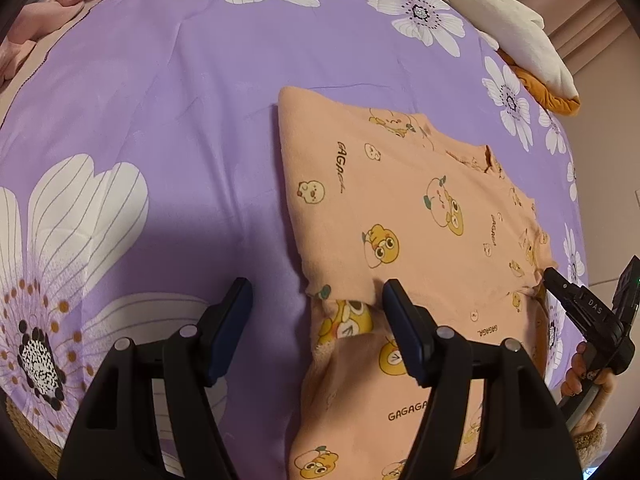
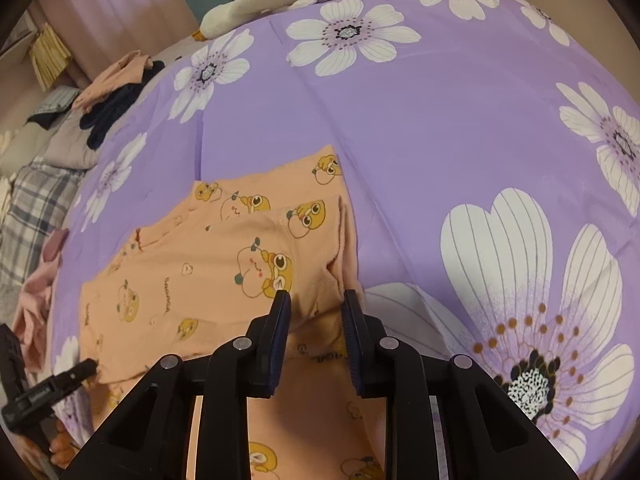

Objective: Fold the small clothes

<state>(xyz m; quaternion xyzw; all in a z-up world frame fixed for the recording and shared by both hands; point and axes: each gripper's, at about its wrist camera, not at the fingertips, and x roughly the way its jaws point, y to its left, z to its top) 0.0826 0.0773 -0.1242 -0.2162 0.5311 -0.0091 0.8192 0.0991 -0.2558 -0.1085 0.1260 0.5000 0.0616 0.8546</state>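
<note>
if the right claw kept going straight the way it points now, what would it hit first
Most likely the peach cartoon-print fleece garment lying on the purple flowered bedsheet. The right claw stands slightly open, angled down over a raised fold of that fabric, with nothing else in between. Depth is hard to judge.

Peach cartoon-print garment (image 1: pixel 420 208) on lilac white-flowered sheet (image 1: pixel 180 100).
</note>
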